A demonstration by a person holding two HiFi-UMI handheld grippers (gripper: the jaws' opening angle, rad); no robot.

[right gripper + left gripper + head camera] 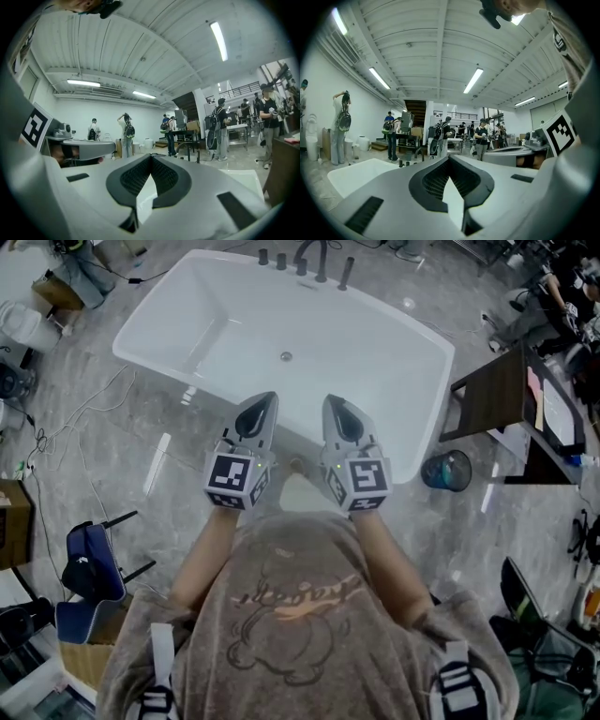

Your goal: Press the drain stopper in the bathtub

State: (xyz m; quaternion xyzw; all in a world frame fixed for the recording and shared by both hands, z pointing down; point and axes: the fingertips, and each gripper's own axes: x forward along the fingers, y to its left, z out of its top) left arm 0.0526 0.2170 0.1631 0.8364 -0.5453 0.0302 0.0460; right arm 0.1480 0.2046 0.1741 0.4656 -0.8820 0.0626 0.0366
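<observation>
The left gripper (265, 401) and right gripper (332, 403), jaws pressed together and empty, hover over the bathtub's (217, 304) near rim, the drain stopper (286, 356) farther in.

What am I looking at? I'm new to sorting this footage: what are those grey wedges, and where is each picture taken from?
No robot here: a person holds a claw in each hand. The head view looks down from their head at the left claw and right claw, held over the near edge of a white bathtub. Its drain stopper sits in the tub floor, untouched; the faucet stands at the far end. The other two pictures come from cameras riding on each claw, looking along its jaws. Both claws are shut and empty.
</observation>
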